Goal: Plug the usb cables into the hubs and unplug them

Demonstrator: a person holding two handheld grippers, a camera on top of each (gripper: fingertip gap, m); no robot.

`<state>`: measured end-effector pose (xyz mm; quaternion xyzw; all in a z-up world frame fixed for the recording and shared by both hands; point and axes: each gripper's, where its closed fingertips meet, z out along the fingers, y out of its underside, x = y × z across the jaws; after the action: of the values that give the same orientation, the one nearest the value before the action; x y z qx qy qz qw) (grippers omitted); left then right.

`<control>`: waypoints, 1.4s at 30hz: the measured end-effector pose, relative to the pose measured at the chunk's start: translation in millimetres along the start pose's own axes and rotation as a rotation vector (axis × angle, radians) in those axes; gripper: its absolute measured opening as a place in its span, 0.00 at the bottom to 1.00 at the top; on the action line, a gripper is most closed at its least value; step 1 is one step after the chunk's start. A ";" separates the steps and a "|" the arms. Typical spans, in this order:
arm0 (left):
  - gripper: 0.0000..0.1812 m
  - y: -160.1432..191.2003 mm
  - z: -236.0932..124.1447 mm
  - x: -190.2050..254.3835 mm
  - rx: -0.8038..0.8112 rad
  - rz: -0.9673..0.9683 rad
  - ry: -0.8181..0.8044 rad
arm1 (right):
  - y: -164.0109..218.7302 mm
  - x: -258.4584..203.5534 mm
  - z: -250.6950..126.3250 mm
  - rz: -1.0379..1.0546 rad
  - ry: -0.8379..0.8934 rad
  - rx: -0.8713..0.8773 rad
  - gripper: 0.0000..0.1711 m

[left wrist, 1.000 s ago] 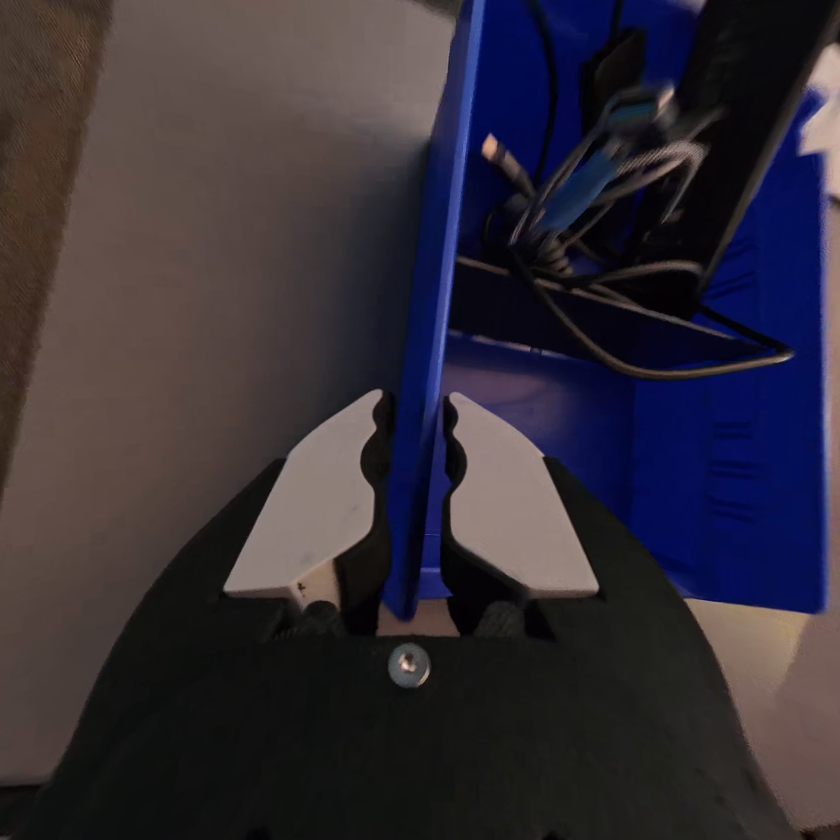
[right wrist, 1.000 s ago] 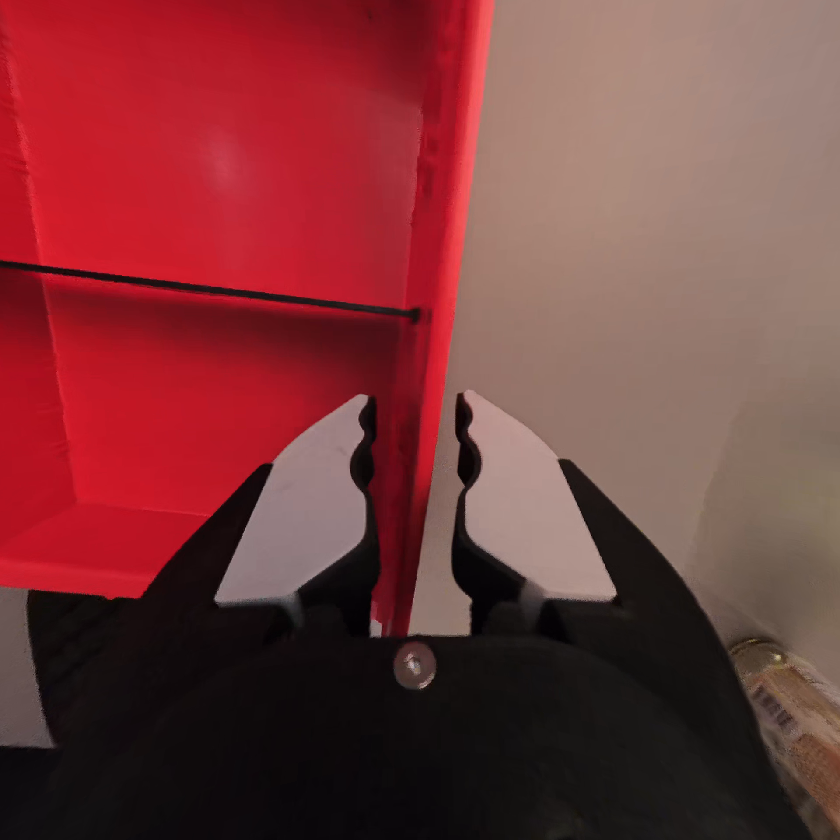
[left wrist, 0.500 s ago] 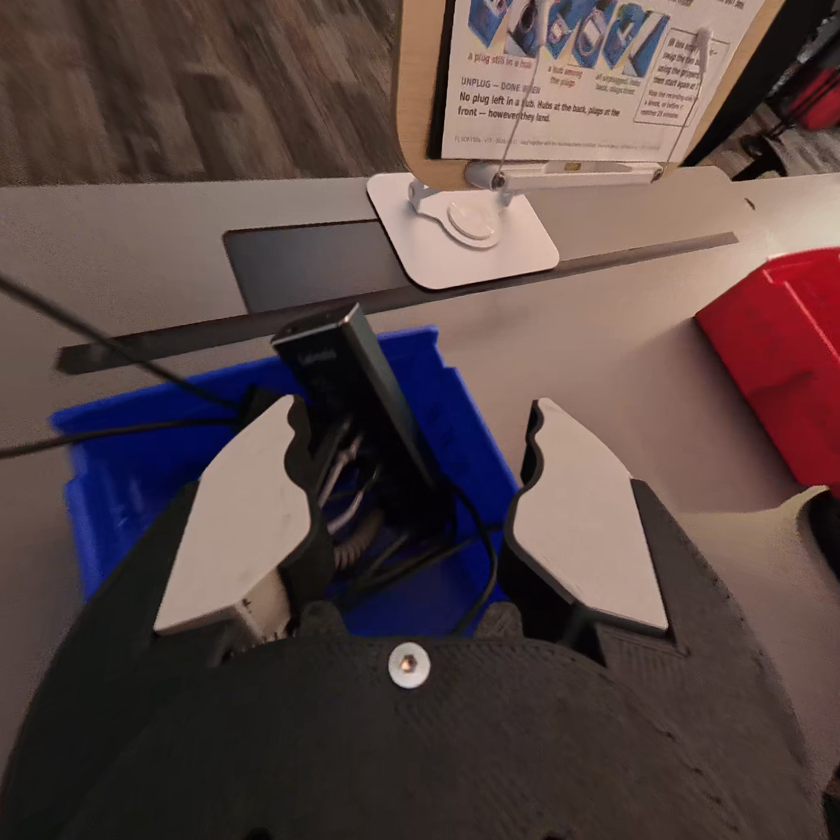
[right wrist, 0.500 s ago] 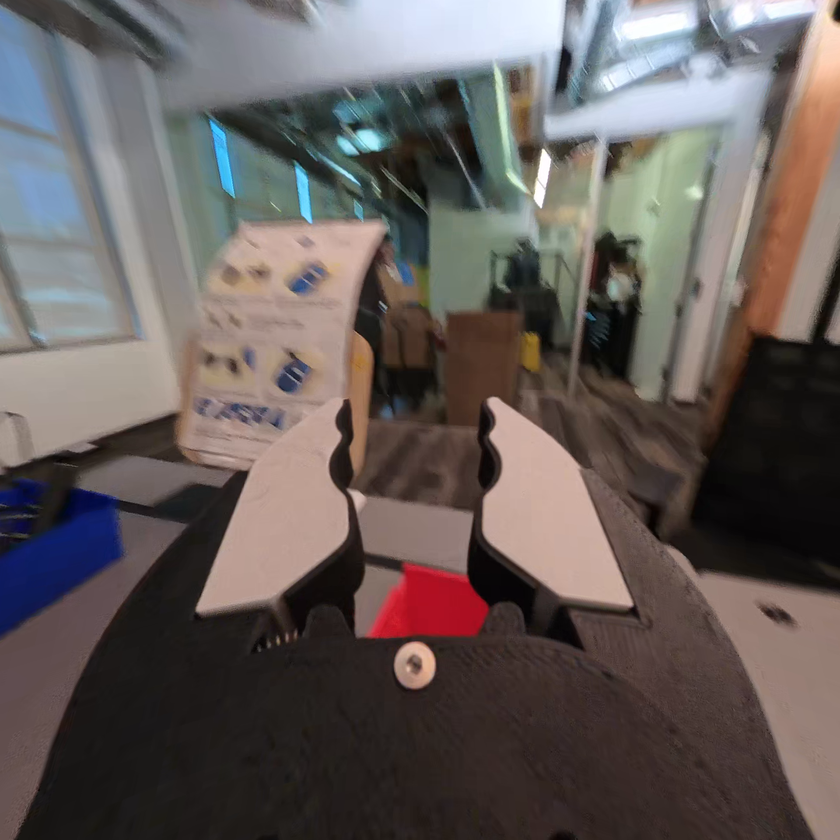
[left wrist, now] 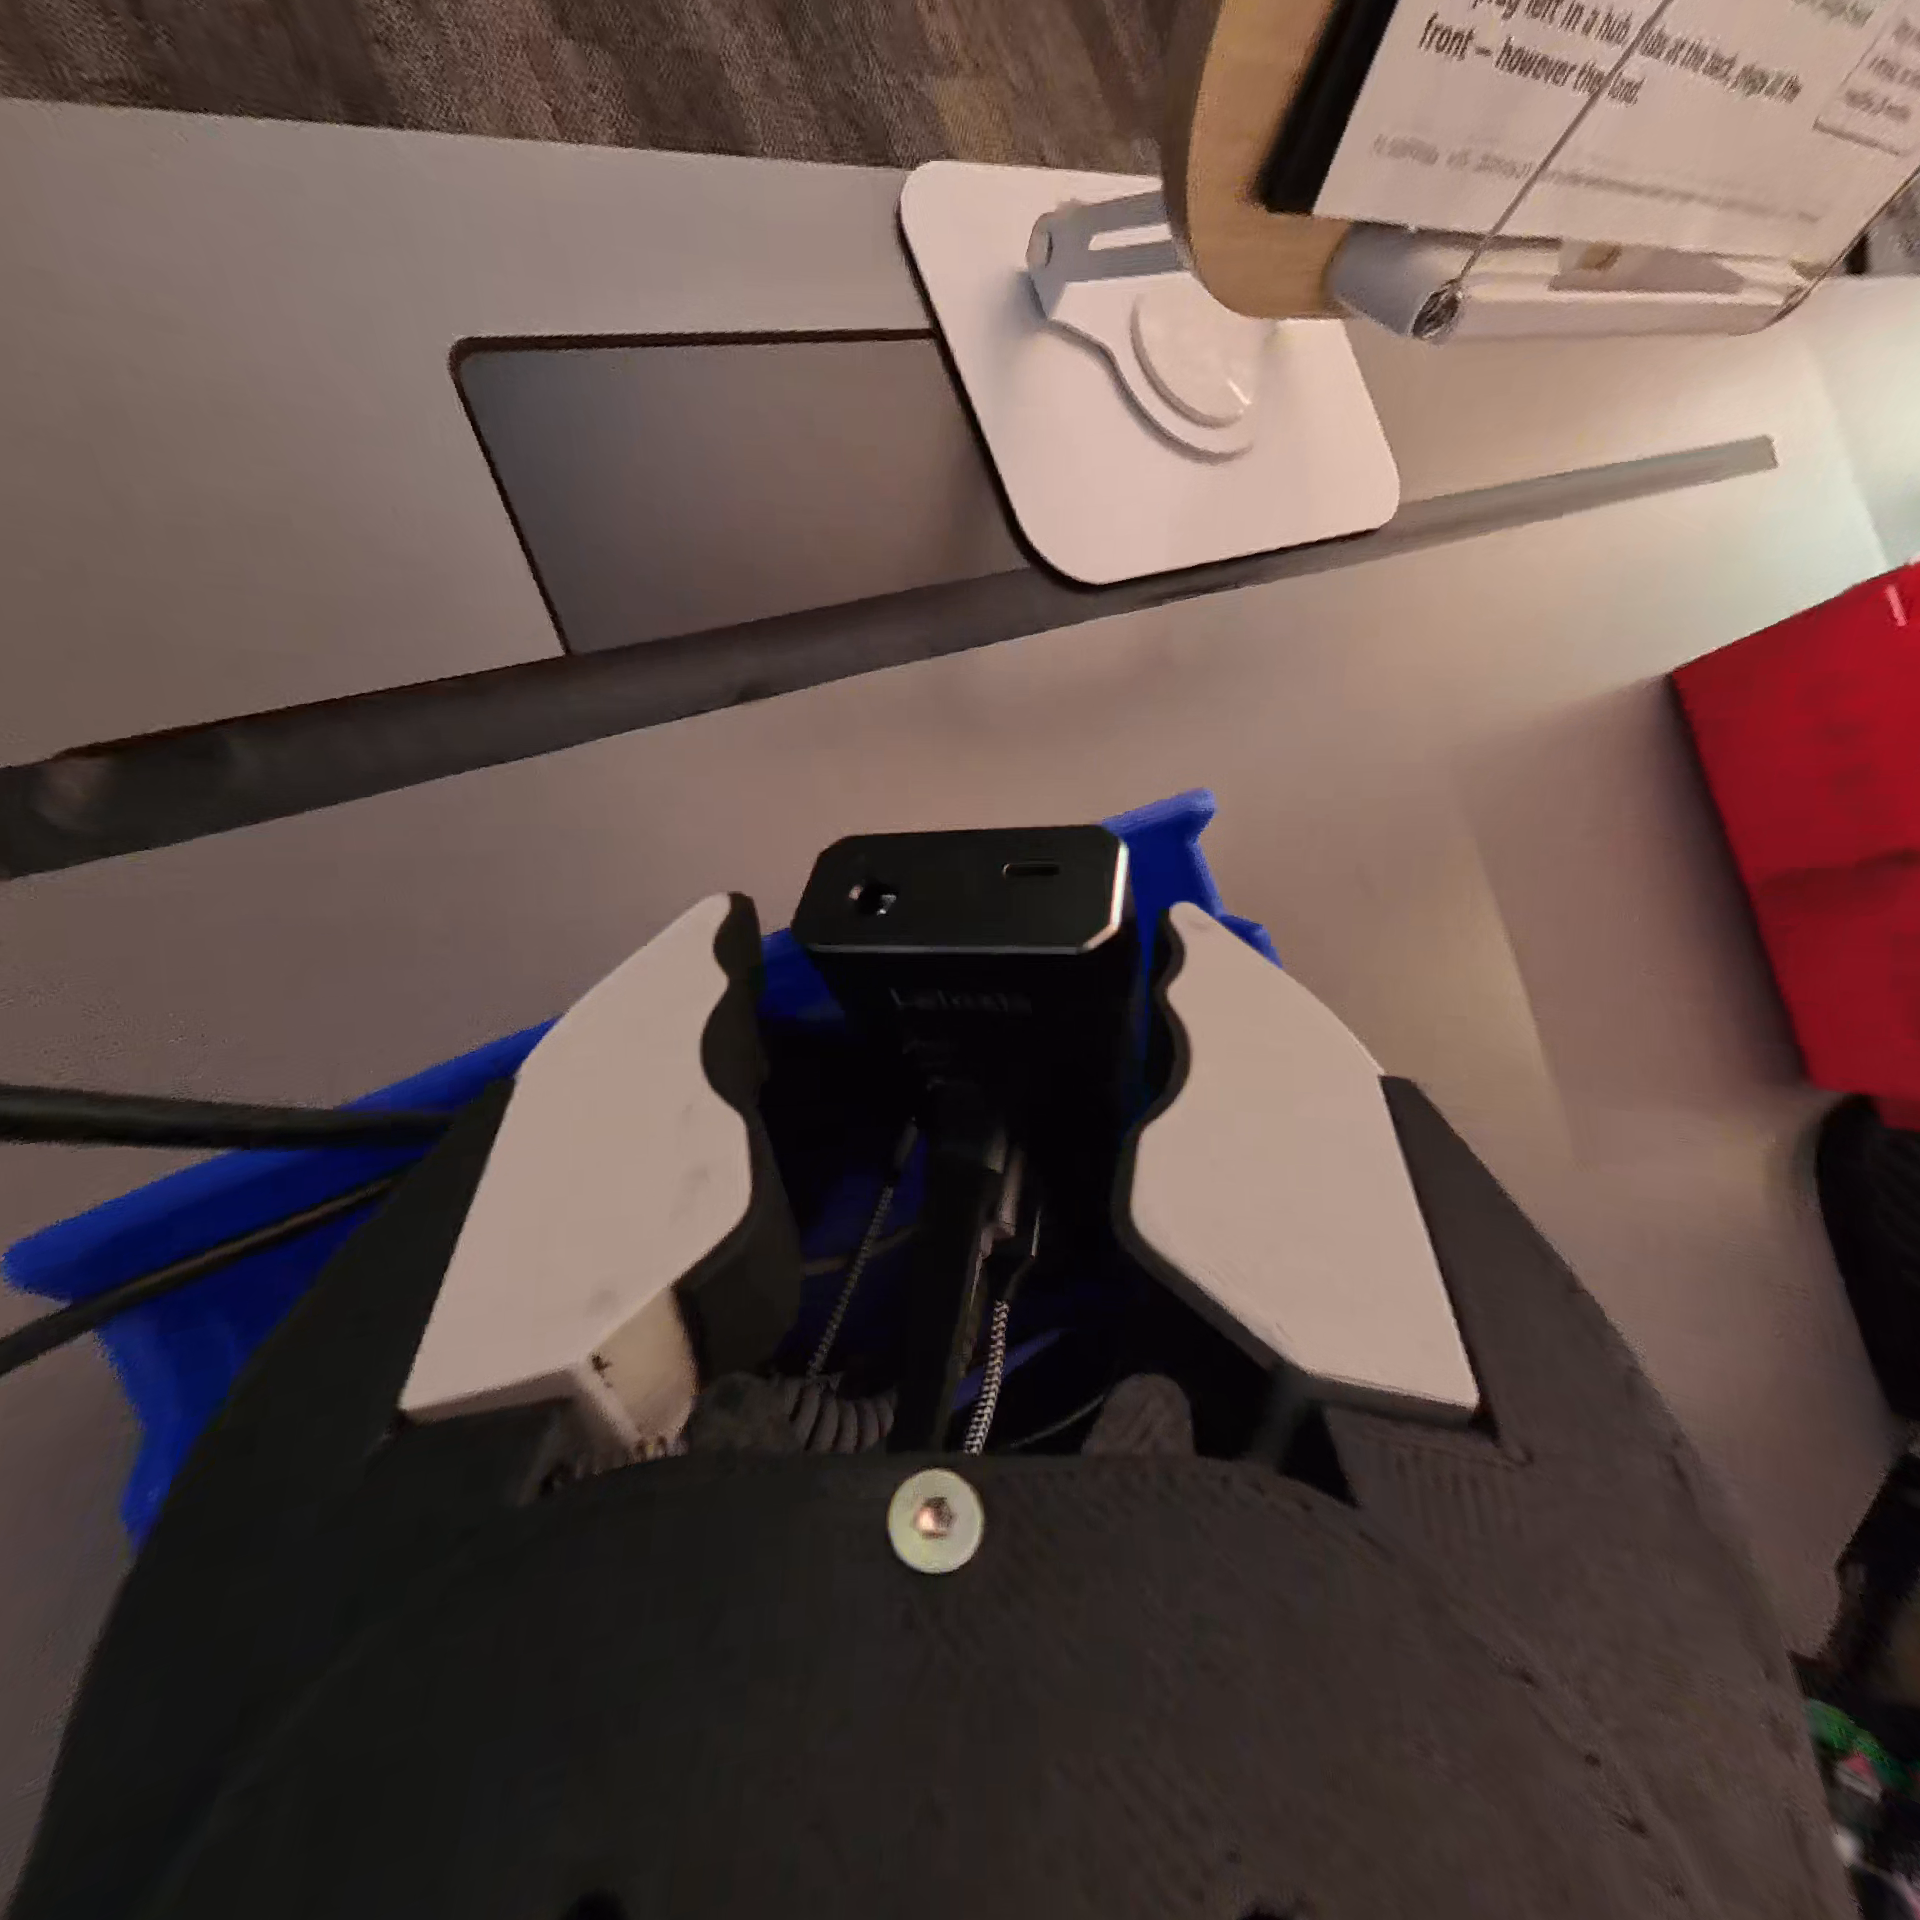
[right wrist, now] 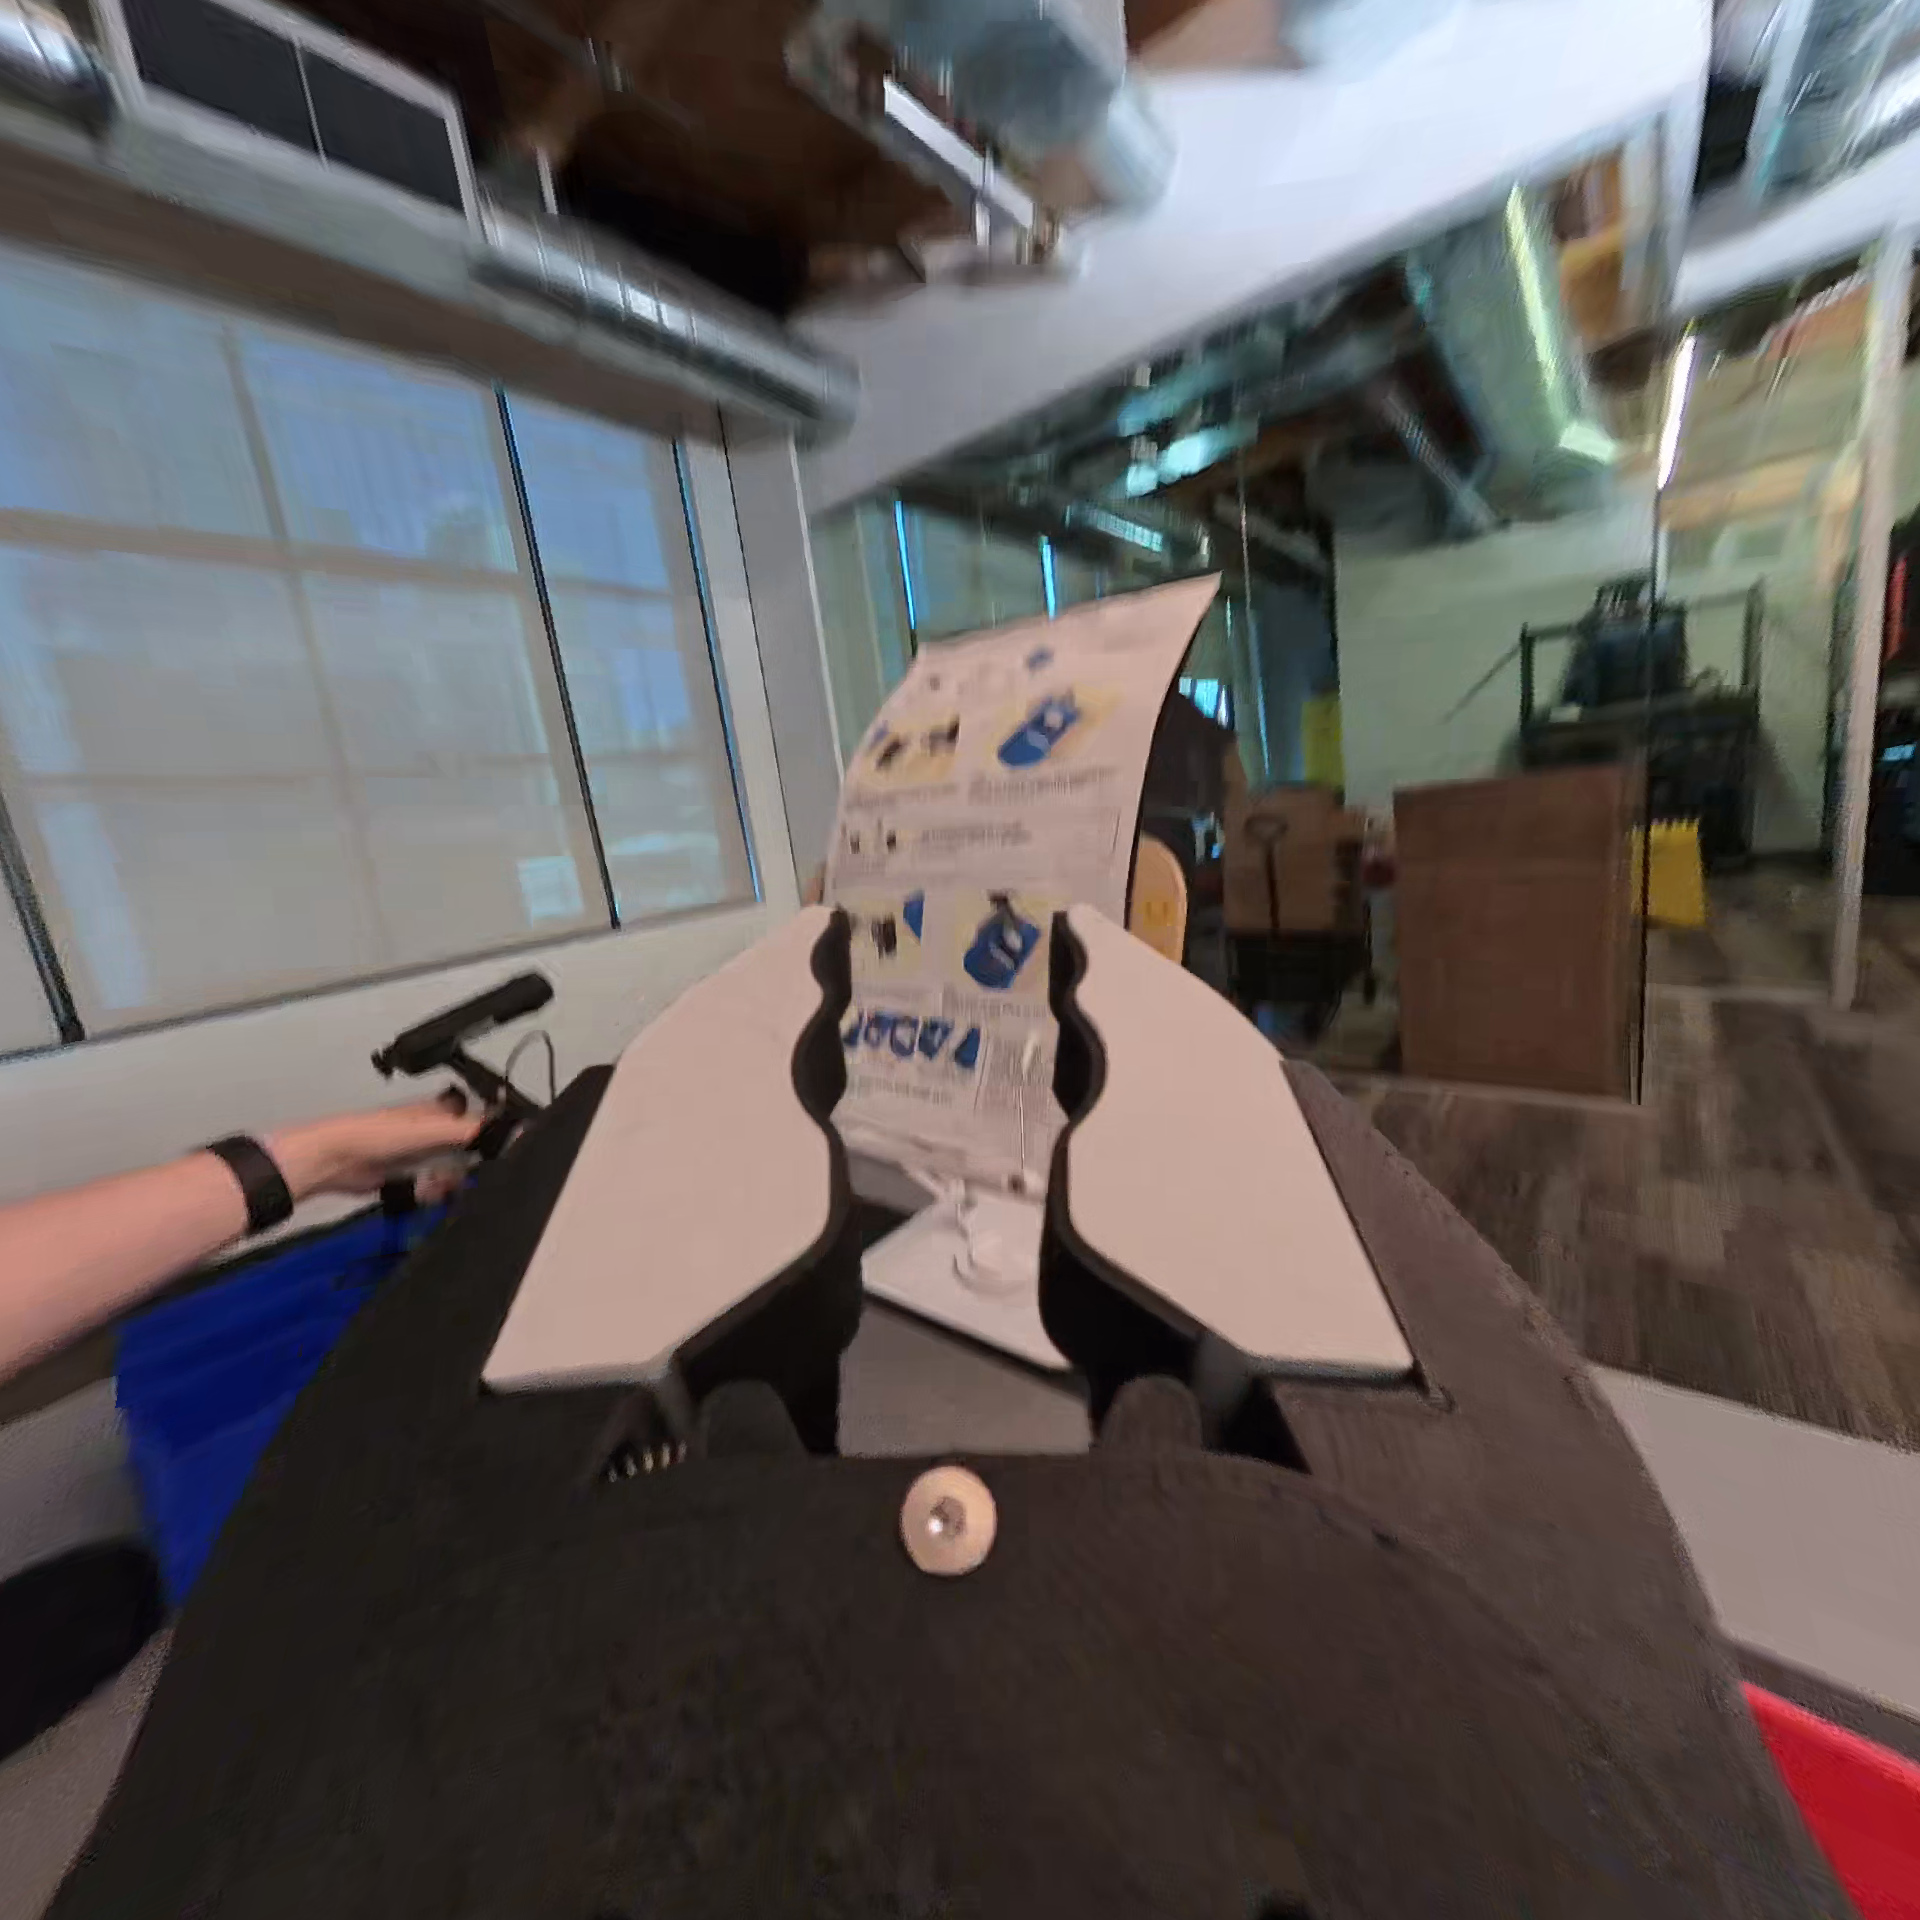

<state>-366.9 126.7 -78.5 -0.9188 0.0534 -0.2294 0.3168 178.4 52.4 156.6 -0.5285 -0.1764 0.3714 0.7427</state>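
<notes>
Over the blue bin: left gripper [left wrist: 951, 1023] hangs with its jaws spread wide on either side of the black USB hub [left wrist: 961, 914], apparently not yet pinching it; likely lining up a grasp.
Hub: stands on end in the blue bin [left wrist: 208, 1247], port end upward.
Bin contents: hub plus tangled braided and black USB cables [left wrist: 914, 1288]; whether any is plugged in, cannot tell.
Right gripper [right wrist: 951, 1039]: raised, part-spread, empty, pointing at the instruction sheet [right wrist: 997, 790], probably waiting.
Red bin [left wrist: 1829, 831]: on the desk [left wrist: 1351, 831] to the right; contents hidden.
</notes>
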 end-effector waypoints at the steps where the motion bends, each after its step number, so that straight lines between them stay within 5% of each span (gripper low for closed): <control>1: 0.39 0.5 0.5 -0.8 -0.015 0.013 -0.001 | 8.5 3.2 2.4 -0.004 0.006 -0.042 0.22; 9: 0.35 -0.7 8.2 12.2 -0.053 0.058 0.056 | 47.0 3.4 22.0 0.062 -0.031 -0.163 0.22; 16: 0.35 -8.3 -29.4 52.1 0.011 0.368 -0.163 | 78.8 -23.4 43.9 0.060 -0.104 -0.260 0.21; 19: 0.35 -24.8 -61.6 73.0 0.130 0.484 -0.312 | 98.7 -49.9 58.0 0.042 -0.168 -0.310 0.21; 24: 0.35 -45.9 -104.8 121.6 0.263 0.496 -0.320 | 158.1 -108.1 84.1 -0.019 -0.286 -0.423 0.22; 32: 0.35 -39.9 -112.0 246.3 0.221 0.620 -0.289 | 248.2 -220.1 97.8 -0.185 -0.384 -0.482 0.43; 34: 0.34 -32.0 -104.6 290.5 0.219 0.664 -0.225 | 251.5 -216.9 99.4 -0.148 -0.315 -0.460 0.48; 39: 0.34 -9.2 -76.3 387.8 0.207 0.730 -0.019 | 215.8 -172.9 99.3 -0.345 -0.106 -0.344 0.28; 42: 0.34 -15.0 -68.9 417.1 0.253 0.776 -0.025 | 195.8 -158.4 93.2 -0.371 -0.096 -0.313 0.23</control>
<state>-28.1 -1.4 140.1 -0.7870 0.3635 -0.0863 0.4909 -59.0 28.8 33.3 -0.5775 -0.3606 0.2215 0.6981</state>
